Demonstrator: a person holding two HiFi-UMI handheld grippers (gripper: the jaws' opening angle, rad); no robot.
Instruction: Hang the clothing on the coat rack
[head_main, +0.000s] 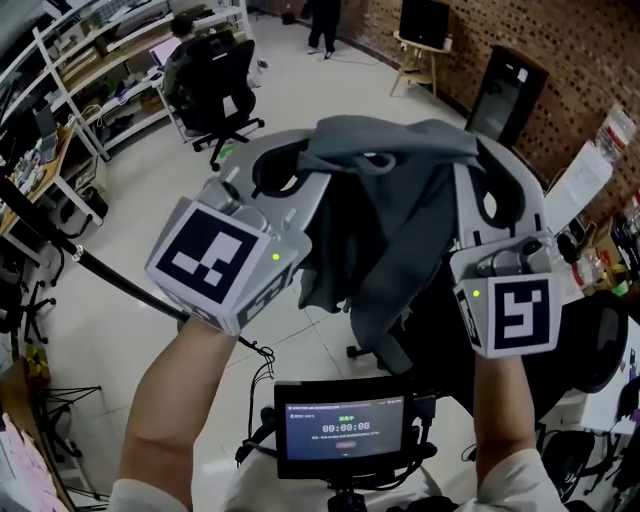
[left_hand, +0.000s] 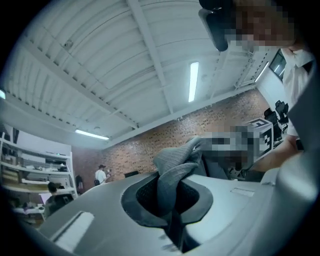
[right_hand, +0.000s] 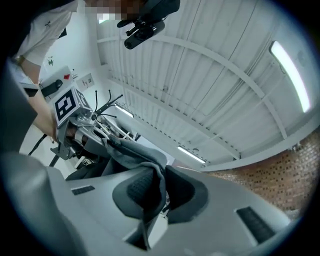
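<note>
Clothing (head_main: 400, 200), a grey garment, was bunched up in the air in front of me, strung between both tongs and drooping down in the middle. My left tongs (left_hand: 172, 197) were clamped tight on one fold of it, with the fabric poking up out of the pads. My right tongs (right_hand: 152, 192) pinched another fold, jaws nearly together with the cloth squeezed between them. Both tongs were tipped up a bit toward the ceiling. A little screen (head_main: 345, 425) sat down by my chest.
</note>
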